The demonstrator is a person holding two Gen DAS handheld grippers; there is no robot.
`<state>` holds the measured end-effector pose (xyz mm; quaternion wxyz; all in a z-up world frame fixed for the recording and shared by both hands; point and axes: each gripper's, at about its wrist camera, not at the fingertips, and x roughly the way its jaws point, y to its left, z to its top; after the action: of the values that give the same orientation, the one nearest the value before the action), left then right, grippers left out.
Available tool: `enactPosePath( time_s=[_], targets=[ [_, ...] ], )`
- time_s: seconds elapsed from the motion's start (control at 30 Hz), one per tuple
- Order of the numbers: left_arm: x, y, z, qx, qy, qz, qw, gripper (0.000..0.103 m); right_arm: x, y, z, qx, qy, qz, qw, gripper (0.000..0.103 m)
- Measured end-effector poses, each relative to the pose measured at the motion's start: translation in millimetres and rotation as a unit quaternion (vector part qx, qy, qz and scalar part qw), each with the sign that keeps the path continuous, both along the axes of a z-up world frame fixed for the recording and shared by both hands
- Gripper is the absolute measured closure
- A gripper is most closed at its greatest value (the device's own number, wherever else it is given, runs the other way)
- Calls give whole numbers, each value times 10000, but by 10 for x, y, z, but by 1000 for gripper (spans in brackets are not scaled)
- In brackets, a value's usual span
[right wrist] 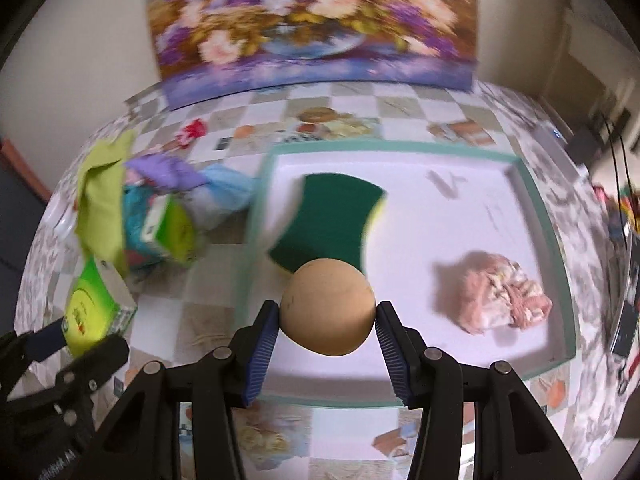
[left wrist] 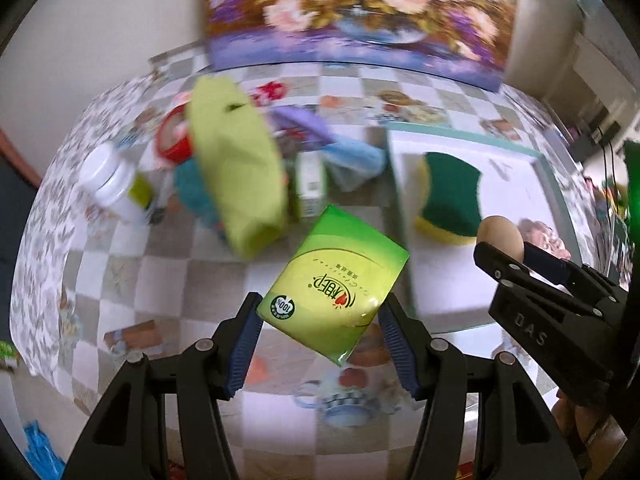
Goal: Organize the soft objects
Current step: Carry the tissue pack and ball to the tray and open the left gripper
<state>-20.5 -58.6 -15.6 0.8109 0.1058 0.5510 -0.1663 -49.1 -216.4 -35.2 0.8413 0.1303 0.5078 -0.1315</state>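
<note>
Your left gripper (left wrist: 320, 316) clamps the green tissue pack (left wrist: 336, 280), held tilted between both pads above the checkered table (left wrist: 168, 280). Your right gripper (right wrist: 326, 320) pinches the tan ball (right wrist: 328, 306), pads on its 2 sides, over the white tray (right wrist: 460, 216). Farther in the tray: green sponge (right wrist: 332, 220) and pink cloth (right wrist: 500, 292). Left of the tray, a pile of cloths (left wrist: 236, 168).

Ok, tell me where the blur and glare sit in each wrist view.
Left wrist view: the hanging yellow-green cloth and white plastic bottle smear with motion blur, while the glossy green tissue pack in the left gripper stays sharp, with slight glare. Right wrist view: the tan round ball is crisp; the floral painting is blurred.
</note>
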Motion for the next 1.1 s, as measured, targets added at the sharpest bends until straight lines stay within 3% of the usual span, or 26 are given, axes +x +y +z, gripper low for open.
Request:
enactPosePath(
  time_s=[0.23,0.5,0.83,1.1],
  targets=[
    [-47,-479,-130,151,180,-274,9993,42,-166,-488,-141,256,156,-679,9972,50],
    [-102,-890,-283,6,199,-610,9979,42,-291,-786,-287,469,341,-1155,9916,50],
    [-99,-1093,-456,-34,284,-881,9957,42,-448,-1155,-478,564,566,-1747,9814,50],
    [-94,-1190,-515,-94,372,-1010,9941,42,-449,-1150,-460,411,587,-1749,9820,50]
  ],
)
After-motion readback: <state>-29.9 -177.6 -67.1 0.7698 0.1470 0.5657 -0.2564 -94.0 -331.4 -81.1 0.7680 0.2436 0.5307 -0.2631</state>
